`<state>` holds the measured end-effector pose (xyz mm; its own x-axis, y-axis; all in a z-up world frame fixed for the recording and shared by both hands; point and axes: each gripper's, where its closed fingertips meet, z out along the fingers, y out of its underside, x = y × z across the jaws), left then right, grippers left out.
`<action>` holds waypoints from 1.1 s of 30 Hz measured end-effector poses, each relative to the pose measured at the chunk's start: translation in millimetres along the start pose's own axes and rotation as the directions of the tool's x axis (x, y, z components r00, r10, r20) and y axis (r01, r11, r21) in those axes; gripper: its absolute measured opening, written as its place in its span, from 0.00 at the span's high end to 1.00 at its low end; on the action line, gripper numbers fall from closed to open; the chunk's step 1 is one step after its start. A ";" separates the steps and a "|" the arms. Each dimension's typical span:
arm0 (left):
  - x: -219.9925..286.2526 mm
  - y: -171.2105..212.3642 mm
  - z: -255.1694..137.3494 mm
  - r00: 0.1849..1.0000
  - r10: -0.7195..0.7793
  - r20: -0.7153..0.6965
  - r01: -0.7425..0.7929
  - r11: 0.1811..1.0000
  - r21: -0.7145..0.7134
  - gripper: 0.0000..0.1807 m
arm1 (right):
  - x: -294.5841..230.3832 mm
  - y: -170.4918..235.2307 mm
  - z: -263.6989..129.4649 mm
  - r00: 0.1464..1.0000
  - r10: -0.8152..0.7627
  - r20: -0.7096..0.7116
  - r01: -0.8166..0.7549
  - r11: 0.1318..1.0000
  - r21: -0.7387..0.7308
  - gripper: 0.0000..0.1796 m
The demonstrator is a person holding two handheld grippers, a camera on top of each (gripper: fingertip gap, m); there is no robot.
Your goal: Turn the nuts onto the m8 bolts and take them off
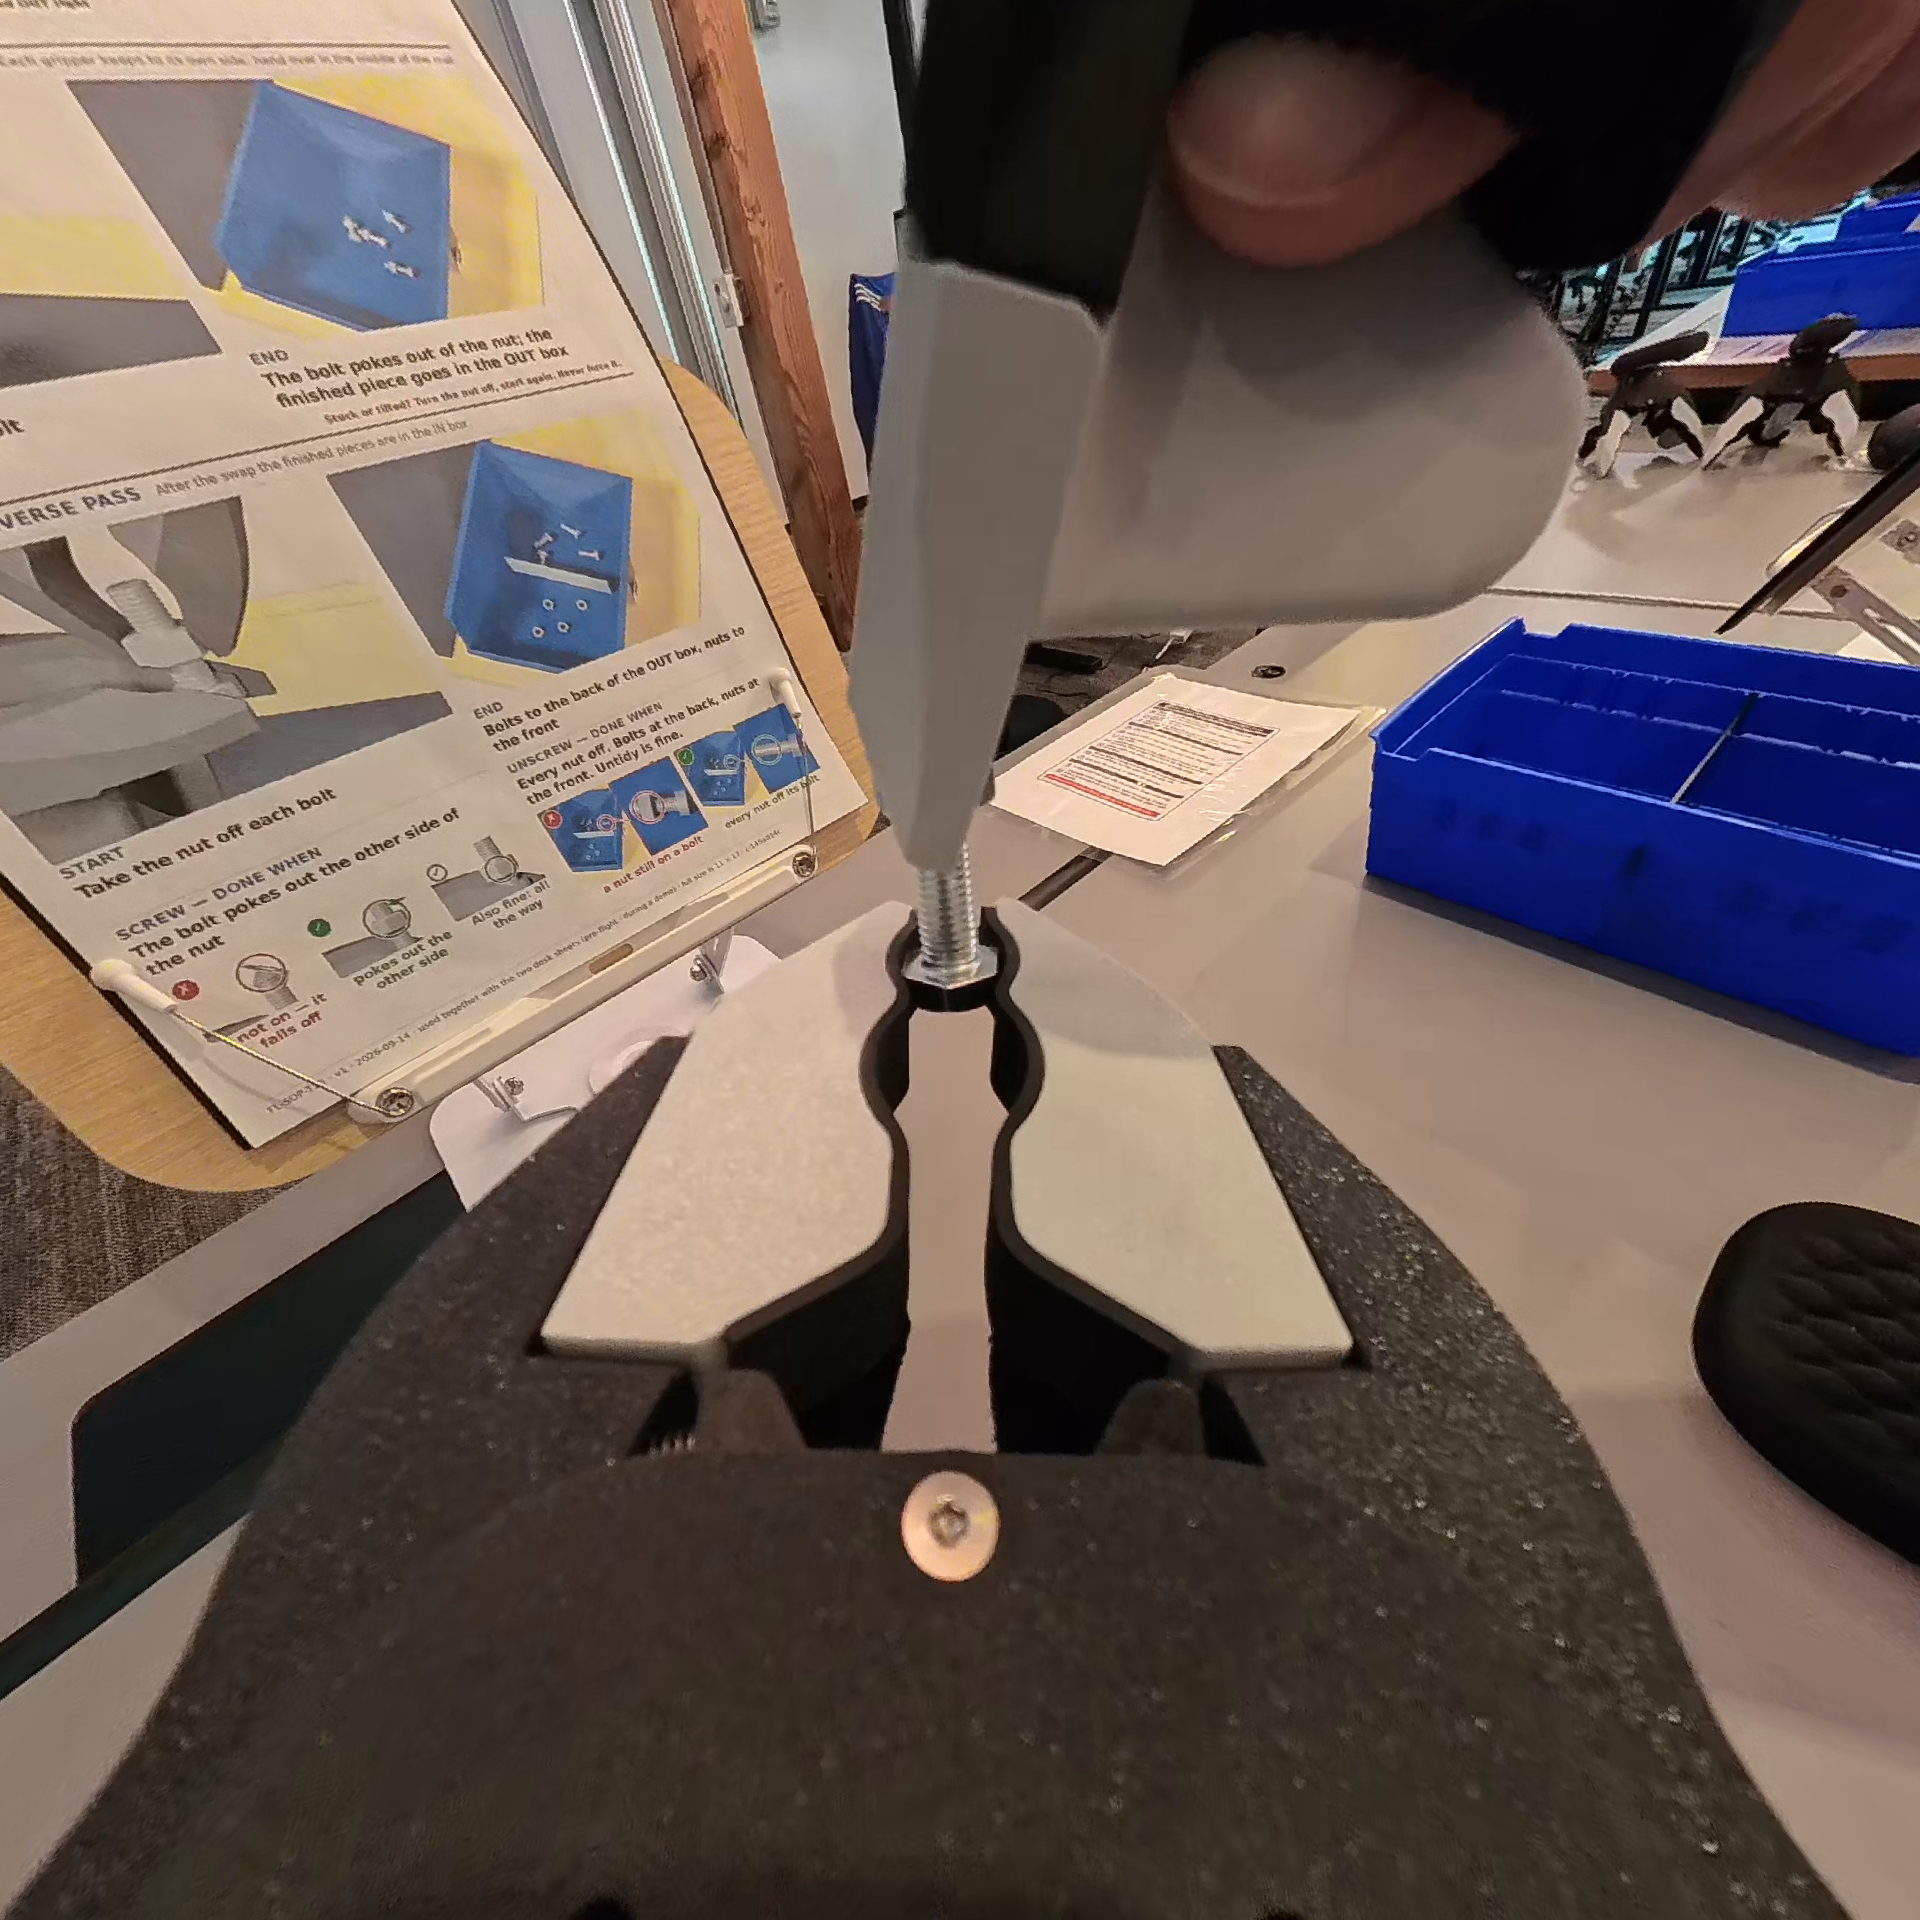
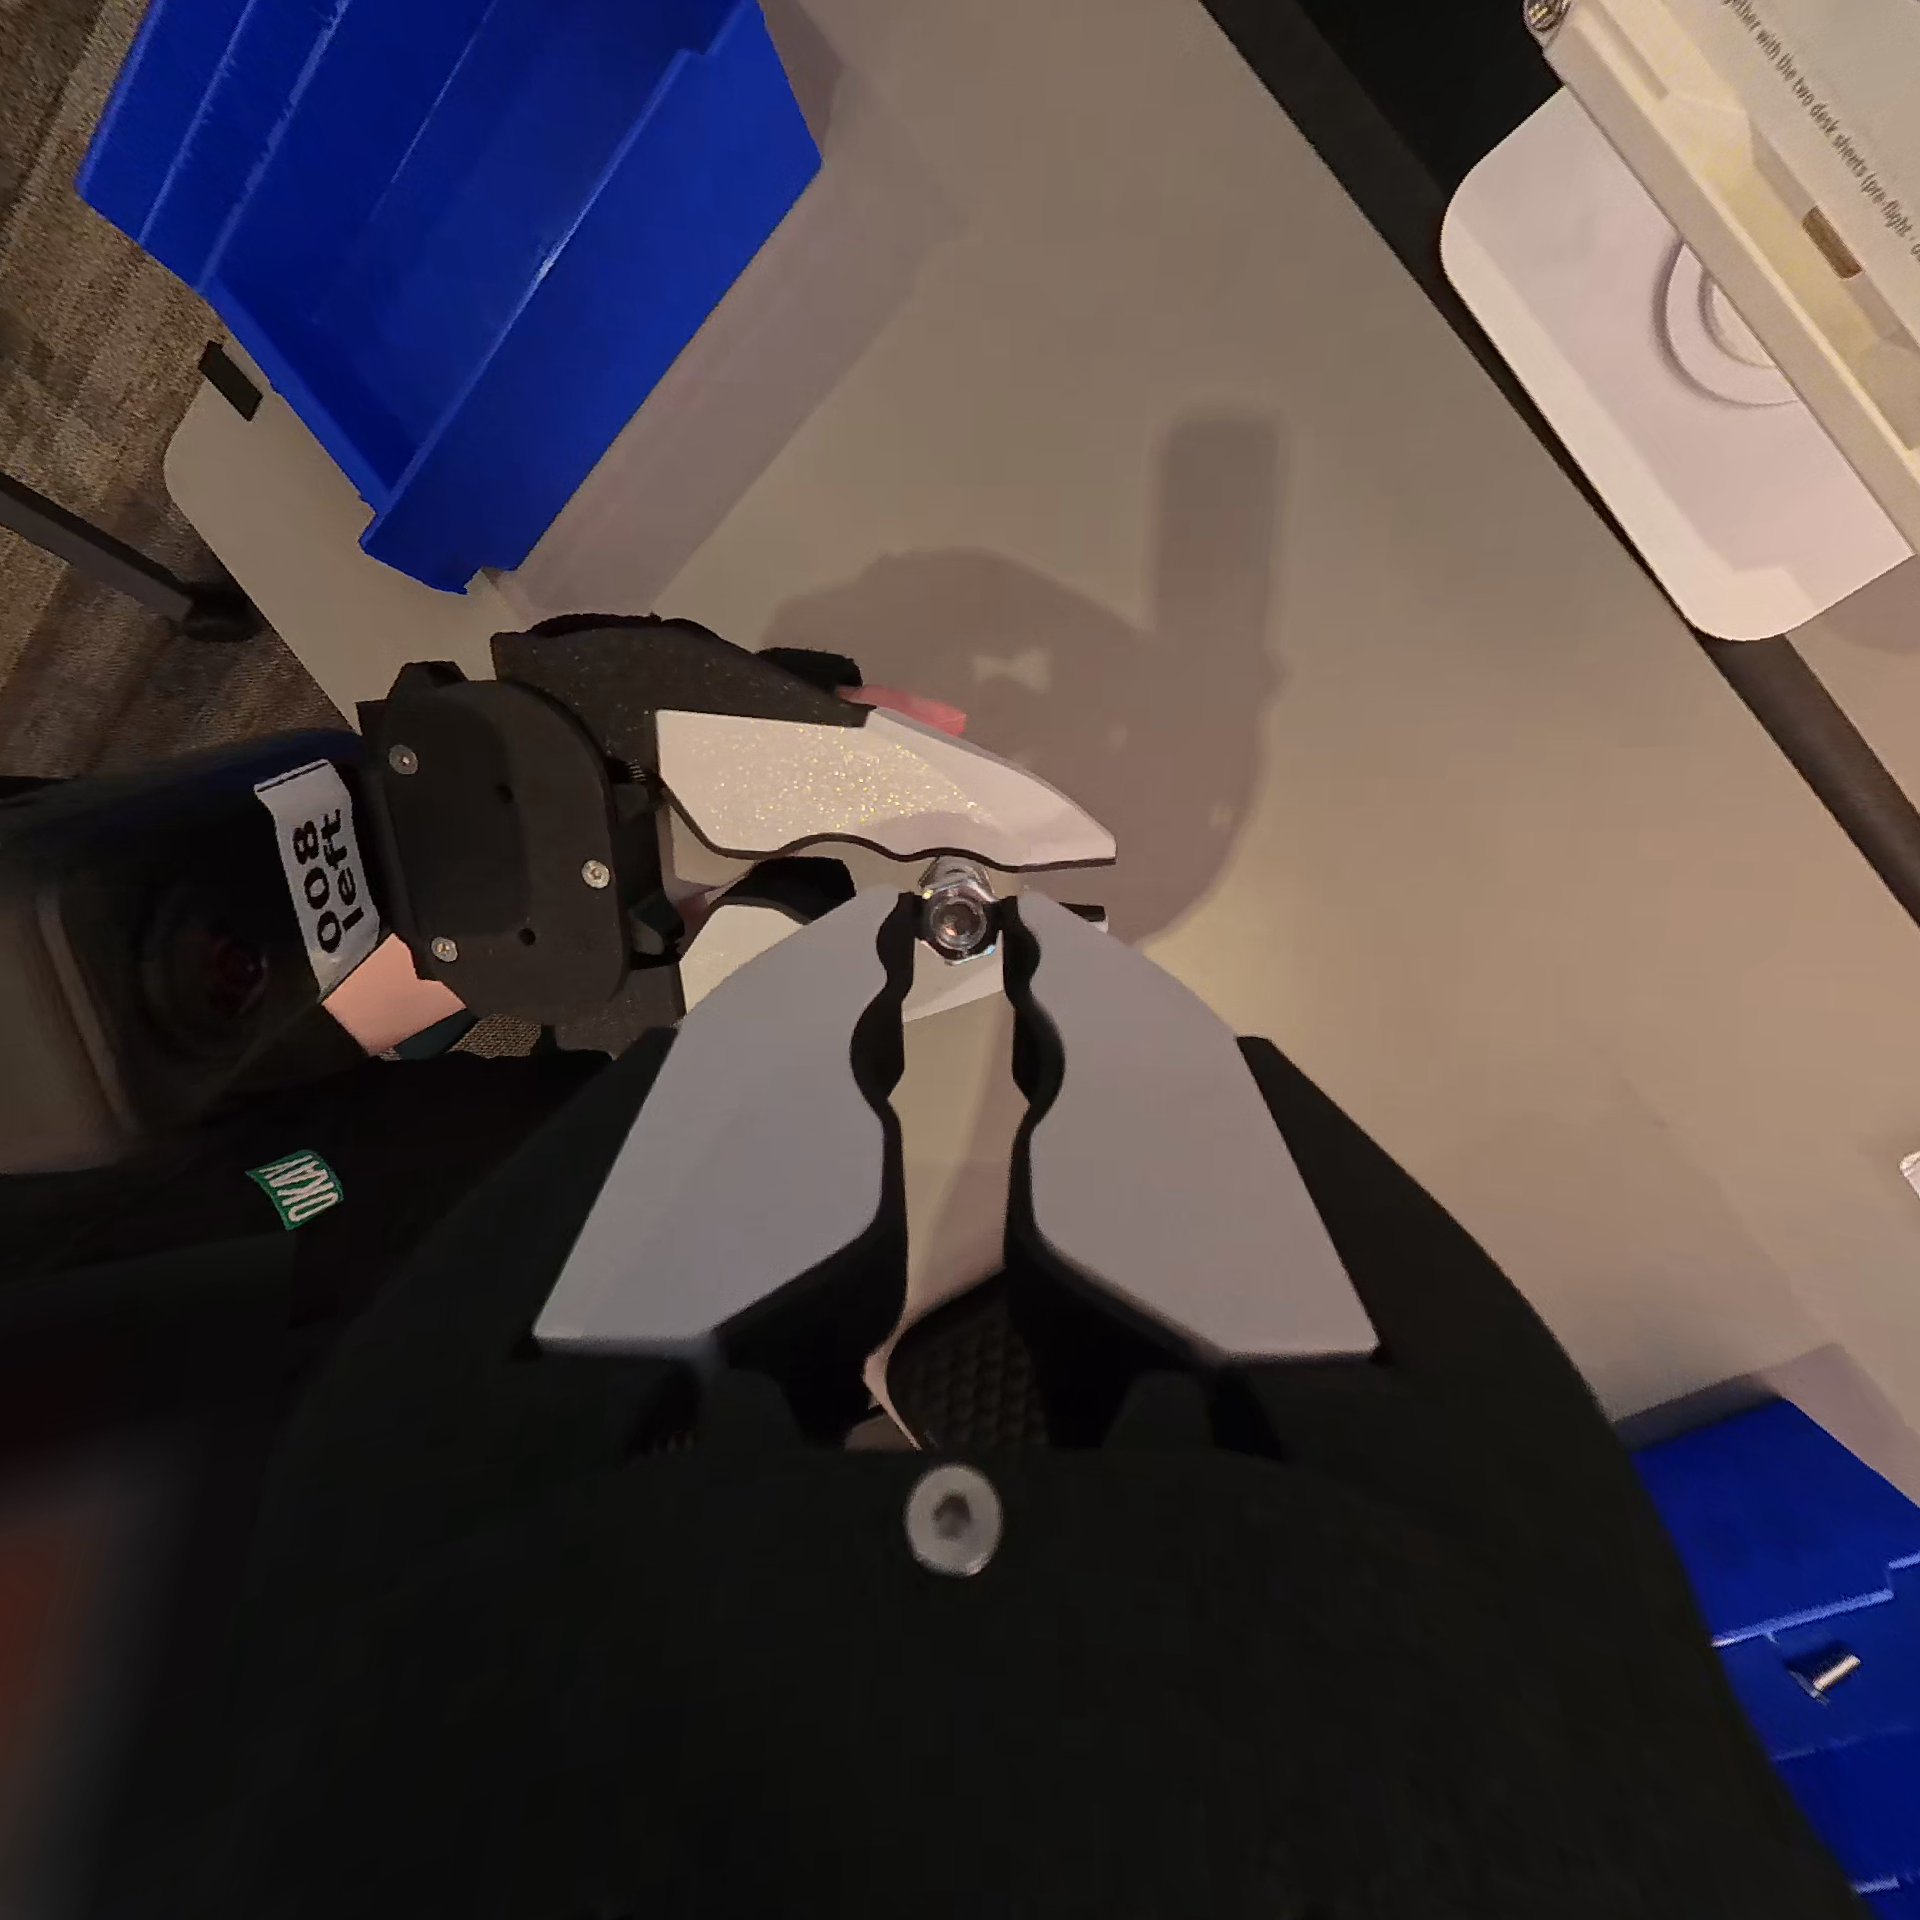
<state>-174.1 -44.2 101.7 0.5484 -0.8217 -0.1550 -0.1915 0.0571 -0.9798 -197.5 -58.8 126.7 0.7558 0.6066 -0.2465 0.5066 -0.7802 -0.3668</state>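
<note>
Left wrist view: left gripper point(image 1: 951, 971) jaws pinch nut point(image 1: 951, 968) at frame centre, above table point(image 1: 1455, 1091). Bolt point(image 1: 943, 902) threads rise from nut into right gripper point(image 1: 928, 831), jaws clamped on bolt. Blue bin point(image 1: 1662, 790) at right; instruction sheet point(image 1: 343, 582) upper left.

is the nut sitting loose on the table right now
No, the nut is clamped between the left gripper fingers, up off the table, with the bolt threaded into it.
</note>
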 end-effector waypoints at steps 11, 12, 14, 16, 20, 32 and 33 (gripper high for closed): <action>22.6 -9.1 -9.9 0.977 -0.020 -0.210 0.028 0.999 0.036 0.95 | -11.4 14.2 -9.7 0.980 -0.198 0.027 0.199 0.979 -0.053 0.92; 28.2 -12.1 -14.4 0.962 -0.033 -0.270 0.047 0.998 0.045 0.94 | -16.7 16.5 -12.3 0.970 -0.241 0.047 0.243 0.969 -0.046 0.92; 42.9 -21.0 -27.6 0.900 -0.091 -0.426 0.127 0.990 0.055 0.94 | -30.1 22.4 -19.2 0.927 -0.365 0.084 0.367 0.930 -0.017 0.92; 62.6 -31.0 -47.9 0.776 -0.143 -0.614 0.211 0.977 0.039 0.94 | -49.5 32.3 -26.7 0.859 -0.492 0.140 0.494 0.869 0.023 0.92; 96.8 -44.0 -94.9 0.478 -0.155 -0.864 0.272 0.962 -0.022 0.95 | -83.6 56.6 -38.4 0.663 -0.729 0.173 0.720 0.683 0.120 0.92; 149.8 -49.3 -186.4 -0.348 -0.149 -0.925 0.235 0.942 -0.241 0.95 | -146.3 108.3 -44.8 0.259 -0.954 0.154 0.921 0.291 0.259 0.92; 151.5 -50.3 -191.3 -0.396 -0.145 -0.907 0.231 0.940 -0.251 0.94 | -149.7 110.8 -45.5 0.237 -0.960 0.151 0.926 0.270 0.263 0.92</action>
<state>-237.1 -280.0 151.6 -0.9273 -0.1975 0.3180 -0.2578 -0.2789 -0.9251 -235.6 -243.0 163.8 -0.3695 0.9156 0.1586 0.7277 0.3913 -0.5633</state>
